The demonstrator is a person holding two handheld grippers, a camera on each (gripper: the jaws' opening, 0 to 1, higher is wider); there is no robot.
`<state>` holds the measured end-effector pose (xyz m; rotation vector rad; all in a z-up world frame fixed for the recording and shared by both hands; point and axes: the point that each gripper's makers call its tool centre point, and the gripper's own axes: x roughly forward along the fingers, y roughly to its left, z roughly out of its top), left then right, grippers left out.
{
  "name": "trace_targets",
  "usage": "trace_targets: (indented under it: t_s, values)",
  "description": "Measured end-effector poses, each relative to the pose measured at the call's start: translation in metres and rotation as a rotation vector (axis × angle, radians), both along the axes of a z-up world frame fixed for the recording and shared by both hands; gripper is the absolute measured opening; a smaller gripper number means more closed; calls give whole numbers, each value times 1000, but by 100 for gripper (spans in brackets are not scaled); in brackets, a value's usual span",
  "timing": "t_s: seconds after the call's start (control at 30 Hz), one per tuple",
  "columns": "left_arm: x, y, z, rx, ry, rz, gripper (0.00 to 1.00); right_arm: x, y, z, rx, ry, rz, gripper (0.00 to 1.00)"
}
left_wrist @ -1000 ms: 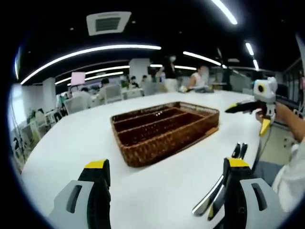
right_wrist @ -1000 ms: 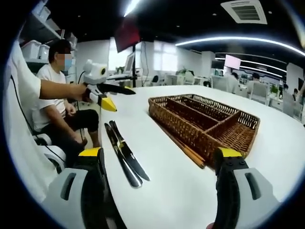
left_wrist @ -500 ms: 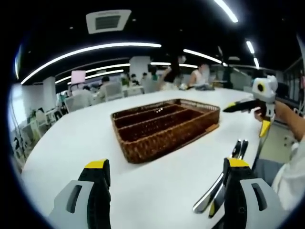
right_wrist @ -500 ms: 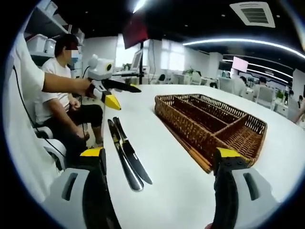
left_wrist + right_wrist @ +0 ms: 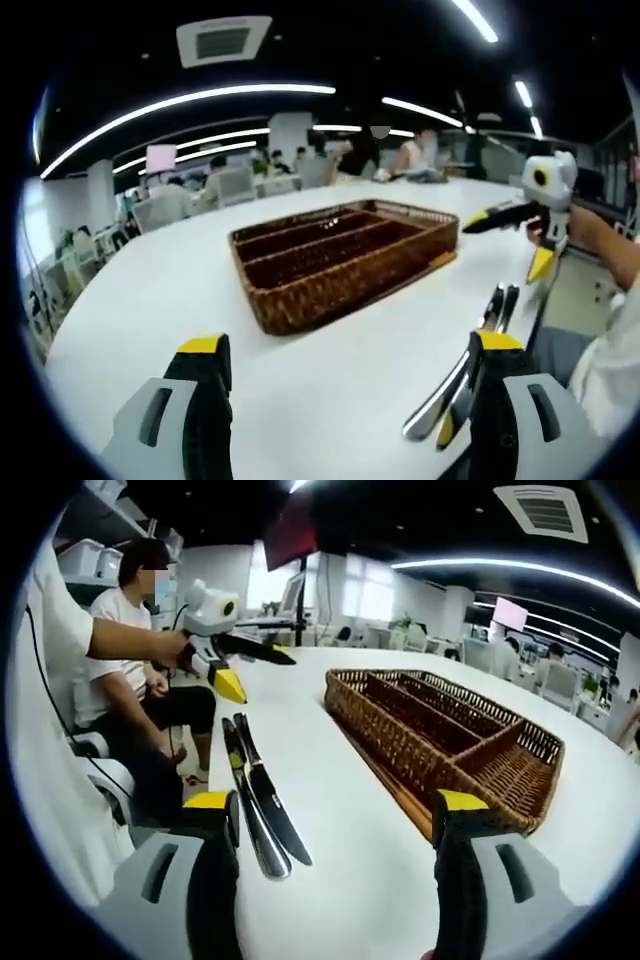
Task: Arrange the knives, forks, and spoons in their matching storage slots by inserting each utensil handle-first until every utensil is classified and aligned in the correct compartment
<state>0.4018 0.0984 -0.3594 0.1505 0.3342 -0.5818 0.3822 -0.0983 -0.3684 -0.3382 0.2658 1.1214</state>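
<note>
Since a second ago my right gripper [image 5: 325, 825] has edged closer to the knives [image 5: 258, 805] | knives lie on the white table [image 5: 150, 300], just beside the wicker tray [image 5: 440, 742] (slots bare) | both claws spread, holding nothing — left gripper [image 5: 345, 365] too | step: first pick — next, pinch one knife.

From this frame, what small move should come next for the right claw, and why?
Probably lower the right claw, jaws open and empty, onto the two knives lying side by side on the white table just ahead of its left jaw. The wicker tray beside them looks empty, so nothing seems sorted yet.
</note>
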Motion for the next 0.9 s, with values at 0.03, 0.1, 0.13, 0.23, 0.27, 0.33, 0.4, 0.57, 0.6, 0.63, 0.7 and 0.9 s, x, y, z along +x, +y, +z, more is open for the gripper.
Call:
trace_targets:
  t_s: [0.03,0.1,0.13,0.23,0.27,0.33,0.4,0.57,0.6,0.63,0.7,0.9]
  values:
    - [-1,0,-2,-2,4,0,100,1,1,0,4,0,0,81]
    - [-2,-2,-6,3,15,-5,100,1,3,-2,3,4,4,81]
    - [-3,-2,-6,9,17,-9,100,1,3,-4,-4,6,3,81]
    - [-4,-3,-7,24,18,-18,100,5,1,-8,-29,-3,-8,81]
    - [-4,-4,-7,25,17,-19,100,7,1,-8,-33,0,-11,81]
    - [-3,-6,-9,27,21,-23,100,9,1,-9,-36,3,-10,81]
    - [-3,-7,-10,32,24,-28,100,9,2,-9,-39,2,-10,81]
    - [-4,-8,-17,39,46,-38,100,10,4,-16,-75,3,-11,82]
    - [-5,-8,-18,44,48,-39,100,10,3,-16,-75,3,-12,82]
    - [-5,-8,-20,55,51,-41,100,11,2,-17,-77,4,-10,82]
    - [-5,-8,-20,67,48,-45,100,13,1,-18,-87,0,-14,82]
    - [-6,-9,-26,96,59,-60,100,15,2,-21,-111,-8,-12,82]
